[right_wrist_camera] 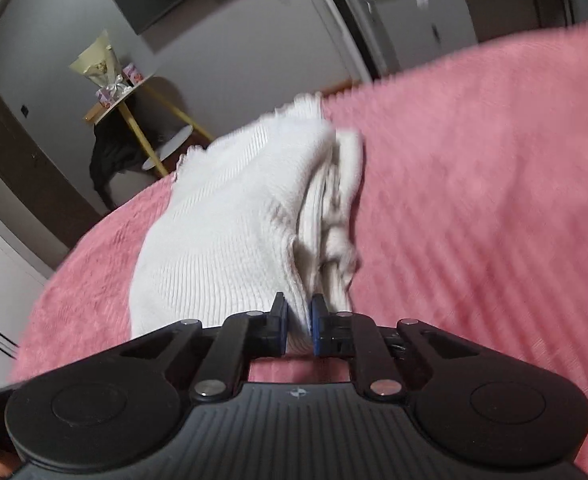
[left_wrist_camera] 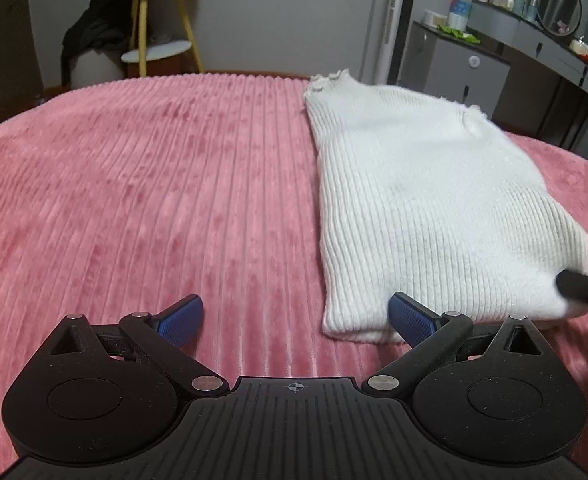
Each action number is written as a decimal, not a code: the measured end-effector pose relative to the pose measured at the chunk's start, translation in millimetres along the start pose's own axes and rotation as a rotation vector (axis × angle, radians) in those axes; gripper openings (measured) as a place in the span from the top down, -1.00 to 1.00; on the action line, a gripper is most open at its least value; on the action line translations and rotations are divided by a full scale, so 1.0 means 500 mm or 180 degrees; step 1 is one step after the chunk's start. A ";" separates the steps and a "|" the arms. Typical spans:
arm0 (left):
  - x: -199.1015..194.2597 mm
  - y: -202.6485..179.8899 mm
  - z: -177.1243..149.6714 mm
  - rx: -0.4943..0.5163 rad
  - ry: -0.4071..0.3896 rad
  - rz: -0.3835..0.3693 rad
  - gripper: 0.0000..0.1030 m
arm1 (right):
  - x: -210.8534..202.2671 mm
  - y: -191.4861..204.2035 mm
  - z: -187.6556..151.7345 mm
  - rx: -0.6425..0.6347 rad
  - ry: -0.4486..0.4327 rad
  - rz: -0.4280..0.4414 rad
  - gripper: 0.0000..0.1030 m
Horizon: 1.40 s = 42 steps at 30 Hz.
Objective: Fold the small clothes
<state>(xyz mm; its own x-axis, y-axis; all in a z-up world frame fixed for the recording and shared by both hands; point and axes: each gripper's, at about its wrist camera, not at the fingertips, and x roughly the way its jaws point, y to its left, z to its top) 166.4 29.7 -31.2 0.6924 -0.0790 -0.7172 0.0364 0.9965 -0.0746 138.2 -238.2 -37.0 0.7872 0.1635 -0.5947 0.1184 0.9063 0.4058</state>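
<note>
Now mid-fold on the pink bed cover (left_wrist_camera: 141, 184): white ribbed sweater (left_wrist_camera: 426, 200) lying flat toward the right side of the bed, frilled collar at the far end, hem at the near end. Right claw (right_wrist_camera: 298, 322) clenched on the near right corner of the sweater, several knit layers pinched between its blue pads. Left claw (left_wrist_camera: 296, 320) released, jaws spread wide, hovering low over the cover at the near left corner of the hem, its right pad overlapping the hem edge in this view, nothing gripped.

Likely trouble from here: only one corner held, so lifting risks dragging the whole sweater askew and undoing the layers stacked along its right edge. Could also pinch unevenly, top layer slipping free while the lower ones stay caught. Plush ribbed cover may cling to the knit and bunch it on any sliding pull.

Room for moving: wide bare stretch of cover to the left of the sweater, plenty for a fold across. Far less beyond the collar, close to the far bed edge; right bed edge near enough to mind
</note>
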 end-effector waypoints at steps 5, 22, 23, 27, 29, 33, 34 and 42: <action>0.015 -0.005 -0.006 0.0067 0.0064 0.0019 -1.00 | 0.030 0.007 -0.030 -0.0502 -0.0019 -0.0486 0.79; -0.005 -0.014 0.040 -0.0005 -0.0094 0.0094 -0.98 | 0.032 0.148 -0.005 -0.1580 -0.0664 -0.0534 0.83; -0.003 -0.017 0.044 0.0012 -0.0106 0.0093 -0.98 | 0.046 0.145 -0.007 -0.1606 -0.0645 -0.0576 0.88; 0.010 -0.036 0.059 0.0089 -0.0147 0.0048 -0.98 | 0.074 0.124 -0.024 -0.1759 -0.0574 -0.0722 0.98; 0.020 -0.050 0.066 0.0145 -0.0182 0.0022 -0.98 | 0.080 0.125 -0.038 -0.1967 -0.0635 -0.0796 0.98; 0.051 -0.071 0.067 0.0243 -0.0183 0.0031 -1.00 | 0.093 0.115 -0.054 -0.2029 -0.0709 -0.0839 0.99; 0.056 -0.072 0.065 0.0250 -0.0203 0.0018 -1.00 | 0.094 0.110 -0.055 -0.2007 -0.0726 -0.0825 0.99; 0.081 -0.035 0.067 -0.0095 0.0130 -0.0235 -1.00 | 0.098 0.112 -0.069 -0.2078 -0.0712 -0.0874 1.00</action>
<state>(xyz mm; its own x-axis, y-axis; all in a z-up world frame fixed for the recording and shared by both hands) 218.0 9.9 -35.9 0.6585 -0.1539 -0.7367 0.0644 0.9868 -0.1485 162.6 -166.2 -67.4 0.8938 -0.1225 -0.4314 -0.0002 0.9618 -0.2737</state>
